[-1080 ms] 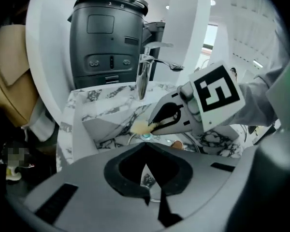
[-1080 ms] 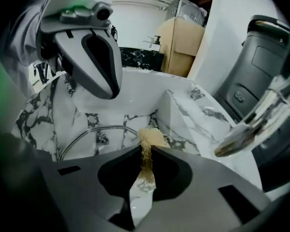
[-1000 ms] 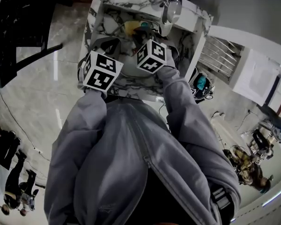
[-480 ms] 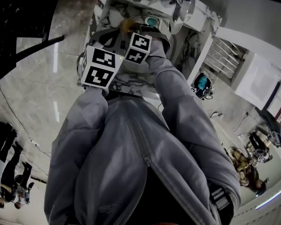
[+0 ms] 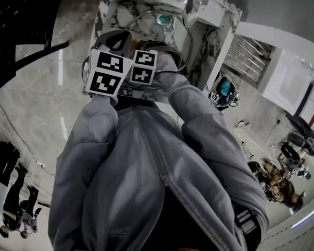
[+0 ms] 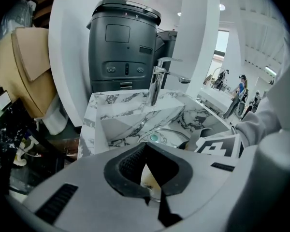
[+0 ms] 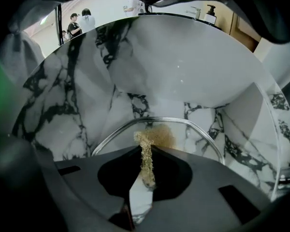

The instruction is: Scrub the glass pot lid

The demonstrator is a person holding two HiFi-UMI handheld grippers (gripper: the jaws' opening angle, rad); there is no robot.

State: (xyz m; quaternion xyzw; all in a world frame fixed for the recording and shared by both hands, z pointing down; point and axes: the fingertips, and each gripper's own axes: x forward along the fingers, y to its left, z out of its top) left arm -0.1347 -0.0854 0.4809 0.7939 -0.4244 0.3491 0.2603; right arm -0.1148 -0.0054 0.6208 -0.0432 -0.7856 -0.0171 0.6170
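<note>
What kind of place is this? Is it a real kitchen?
Probably not a home kitchen: it looks like a washing-up station in a big indoor hall. There is a marble sink with a tap, but other people stand beyond it.

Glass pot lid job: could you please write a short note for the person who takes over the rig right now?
Left hand-held gripper: shut, apparently on the edge of the glass pot lid, steadying it in the marble sink.
Right hand-held gripper: shut on a tan fibrous scrubber, pointing down at the lid near its rim.
Done: both things are gripped. How much has been scrubbed cannot be told.
Left: rub the scrubber over the glass, then probably rinse.
</note>
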